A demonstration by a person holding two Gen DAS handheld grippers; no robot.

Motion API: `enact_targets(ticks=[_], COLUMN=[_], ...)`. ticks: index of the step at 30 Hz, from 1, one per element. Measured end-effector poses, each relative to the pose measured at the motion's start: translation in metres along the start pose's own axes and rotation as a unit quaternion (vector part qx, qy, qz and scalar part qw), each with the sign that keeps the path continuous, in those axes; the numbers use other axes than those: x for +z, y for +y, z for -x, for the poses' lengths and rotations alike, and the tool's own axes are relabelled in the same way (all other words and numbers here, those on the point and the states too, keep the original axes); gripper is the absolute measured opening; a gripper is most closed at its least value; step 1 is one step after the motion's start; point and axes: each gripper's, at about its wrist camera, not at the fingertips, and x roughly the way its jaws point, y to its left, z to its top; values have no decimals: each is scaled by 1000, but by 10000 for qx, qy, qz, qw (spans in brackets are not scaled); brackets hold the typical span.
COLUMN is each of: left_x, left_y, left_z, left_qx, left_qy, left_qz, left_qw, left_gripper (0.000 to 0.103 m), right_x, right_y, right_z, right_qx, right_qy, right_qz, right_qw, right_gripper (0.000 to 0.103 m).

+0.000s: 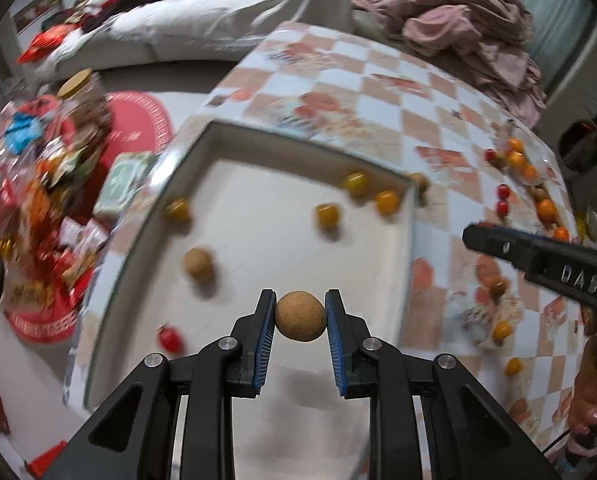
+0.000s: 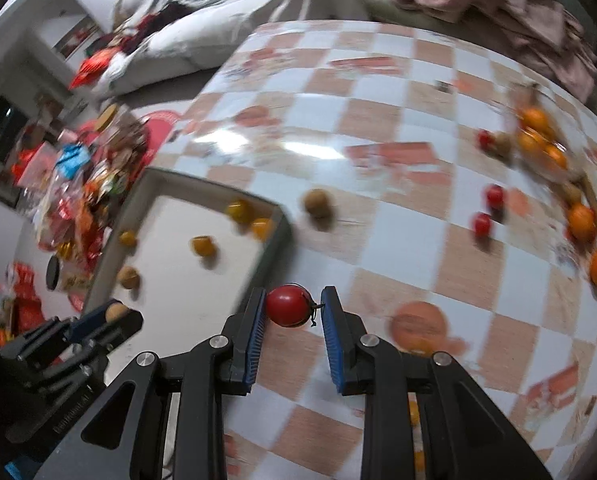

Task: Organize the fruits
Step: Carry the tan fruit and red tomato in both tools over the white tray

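Left hand-held gripper [image 1: 300,317] is clamped on a tan round fruit [image 1: 300,316], above the near end of the white tray [image 1: 411,264]. Right hand-held gripper [image 2: 293,306] pinches a red cherry tomato [image 2: 288,305] over the checkered surface [image 2: 398,208], just beside the tray's corner. Tray holds four yellow fruits [image 1: 327,215] plus another tan one [image 1: 197,264]; more fruit is scattered at the surface's far right.

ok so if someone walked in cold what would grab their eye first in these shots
Probably the two loaded grippers: the left gripper is shut on a tan cork-like ball above the white tray, and the right gripper pinches a red tomato-like fruit over the checkered tablecloth. Next comes the heap of orange and red fruits scattered along the table's far right edge.
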Motion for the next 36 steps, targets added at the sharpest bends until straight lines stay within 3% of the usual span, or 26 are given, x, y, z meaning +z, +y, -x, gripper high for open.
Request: enact_targets(ticks=[14,36], left_x=[-48,-50], left_y=[60,55], left_z=[-14,-32], left_qx=[381,514], left_qy=[328,482], left_qz=[662,412], left_qw=[9965,9967], left_gripper=[26,26], right_x=[0,-2], right_y=[79,89], right_z=[-60,-94], right_qx=[130,-278], right_qy=[596,730], right_qz=[928,1185], right_qw=[9938,9899], right_gripper=[30,32])
